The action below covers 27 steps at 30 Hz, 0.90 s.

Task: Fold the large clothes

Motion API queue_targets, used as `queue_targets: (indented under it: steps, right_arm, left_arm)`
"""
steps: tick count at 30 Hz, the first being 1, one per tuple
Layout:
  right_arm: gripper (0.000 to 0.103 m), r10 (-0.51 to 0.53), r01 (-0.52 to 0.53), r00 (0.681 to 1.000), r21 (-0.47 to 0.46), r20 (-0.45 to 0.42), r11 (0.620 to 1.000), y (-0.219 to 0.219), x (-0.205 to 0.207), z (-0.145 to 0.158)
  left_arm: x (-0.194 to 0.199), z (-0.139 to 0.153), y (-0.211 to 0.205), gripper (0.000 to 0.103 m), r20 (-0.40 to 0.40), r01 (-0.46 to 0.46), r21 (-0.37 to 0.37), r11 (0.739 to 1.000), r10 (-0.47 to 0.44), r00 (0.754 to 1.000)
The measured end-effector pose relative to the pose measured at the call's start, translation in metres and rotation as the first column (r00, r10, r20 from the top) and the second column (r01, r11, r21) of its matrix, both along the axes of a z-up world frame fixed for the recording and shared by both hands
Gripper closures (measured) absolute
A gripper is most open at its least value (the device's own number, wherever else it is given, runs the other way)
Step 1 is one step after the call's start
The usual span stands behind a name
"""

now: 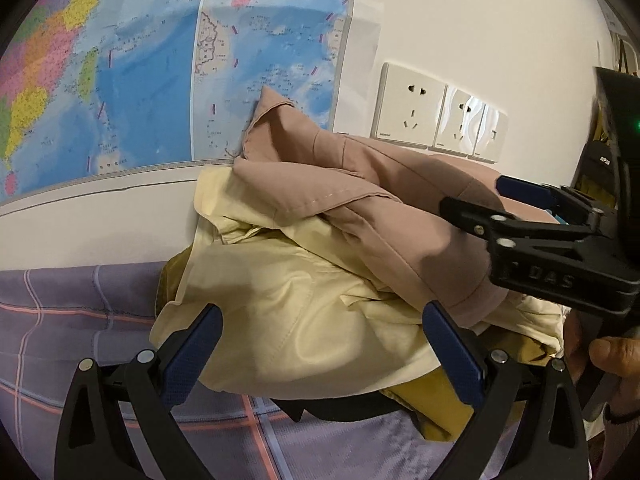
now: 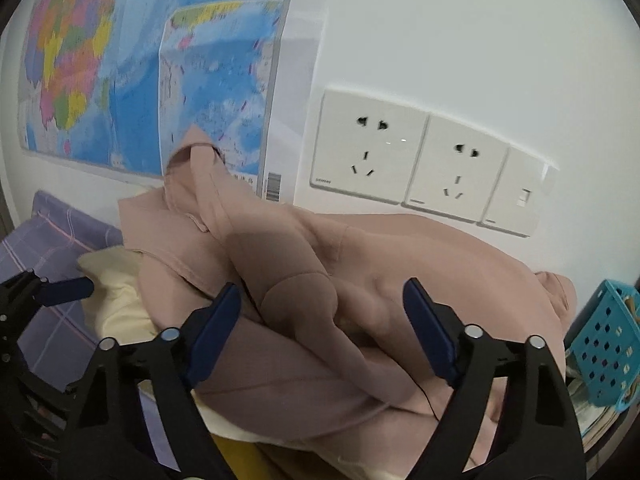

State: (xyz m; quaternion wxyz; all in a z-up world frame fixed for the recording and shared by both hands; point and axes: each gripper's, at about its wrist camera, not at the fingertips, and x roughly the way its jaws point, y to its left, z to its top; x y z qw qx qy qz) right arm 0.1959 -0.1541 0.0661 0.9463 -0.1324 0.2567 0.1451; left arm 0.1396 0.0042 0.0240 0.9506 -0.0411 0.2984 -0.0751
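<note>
We hold both grippers over a heap of clothes piled on a bed with a purple plaid sheet, pushed against a white wall.

The left gripper has its jaws spread wide, empty, framing the cream garment without touching it as far as we can tell. That garment lies low in the heap, with a mustard piece showing beneath its right edge.

The right gripper also has its jaws wide apart, holding nothing, poised just above the pink garment. The pink garment lies crumpled on top of the cream one, one corner propped up against the map on the wall. In the left view, the right gripper enters from the right side, beside the pink fabric, with a hand below it.

We see 2 sockets and a small plate on the wall to the right of the map. A blue perforated basket sits at the far right, near the pink garment's edge.
</note>
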Motion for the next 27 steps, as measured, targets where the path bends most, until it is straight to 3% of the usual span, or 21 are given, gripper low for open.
queue_targets:
  steps: [4,5,7,8,9,12,16,18,20,21,22,23,25,27]
  right_arm:
    - [0.024,0.031,-0.033,0.999,-0.044,-0.027,0.998,0.008,0.018,-0.010]
    - [0.028,0.045,-0.047,0.999,-0.058,-0.029,0.997,0.011,0.021,-0.012]
    - [0.053,0.103,-0.107,0.993,-0.063,-0.063,0.992,0.015,0.027,-0.018]
    - [0.077,0.128,-0.133,0.988,-0.053,-0.084,0.990,0.015,0.030,-0.019]
    - [0.085,0.130,-0.135,0.987,-0.047,-0.093,0.990,0.013,0.031,-0.017]
    - [0.090,0.152,-0.152,0.985,0.007,-0.081,0.988,-0.002,0.028,0.001]
    - [0.087,0.124,-0.119,0.991,0.103,-0.043,0.988,-0.036,0.025,0.029]
    - [0.069,0.148,-0.139,0.986,0.104,-0.081,0.985,-0.036,0.027,0.023]
    - [0.053,0.153,-0.151,0.984,0.033,-0.091,0.988,-0.026,0.030,0.009]
    - [0.054,0.142,-0.143,0.986,-0.003,-0.088,0.990,-0.021,0.030,0.003]
    - [0.063,0.152,-0.153,0.984,-0.001,-0.094,0.988,-0.017,0.032,-0.002]
    - [0.090,0.163,-0.162,0.982,0.016,-0.100,0.987,-0.015,0.036,-0.001]
    - [0.092,0.161,-0.158,0.983,0.035,-0.085,0.987,-0.014,0.035,0.006]
    - [0.093,0.163,-0.162,0.986,0.065,-0.015,0.985,-0.019,0.026,0.026]
  left_arm:
    - [0.000,-0.003,-0.002,0.006,0.002,-0.002,0.015,1.000,0.002,1.000]
    - [0.000,-0.003,-0.002,0.006,0.002,-0.001,0.017,1.000,0.001,1.000]
    - [0.002,-0.004,-0.003,0.006,-0.001,0.005,0.020,1.000,-0.005,1.000]
    - [0.002,-0.004,-0.003,0.006,-0.003,0.008,0.020,1.000,-0.008,1.000]
    - [0.003,-0.004,-0.002,0.006,-0.004,0.014,0.017,1.000,-0.014,1.000]
    - [0.004,-0.003,0.000,0.006,0.000,0.044,0.006,0.999,-0.044,0.999]
    - [0.011,0.002,-0.003,0.006,-0.001,0.105,-0.028,0.994,-0.106,0.994]
    - [0.016,0.002,-0.008,0.006,0.006,0.119,-0.025,0.993,-0.119,0.993]
    - [0.025,0.001,-0.012,0.006,-0.003,0.114,-0.010,0.993,-0.114,0.994]
    - [0.031,-0.001,-0.012,0.006,-0.014,0.110,-0.017,0.994,-0.110,0.994]
    - [0.033,0.000,-0.011,0.006,-0.016,0.110,-0.029,0.994,-0.111,0.994]
    - [0.034,0.001,-0.010,0.006,-0.014,0.110,-0.040,0.993,-0.110,0.994]
    - [0.032,0.004,-0.008,0.006,-0.007,0.111,-0.049,0.993,-0.112,0.994]
    - [0.028,0.006,-0.006,0.006,0.007,0.126,-0.048,0.991,-0.126,0.992]
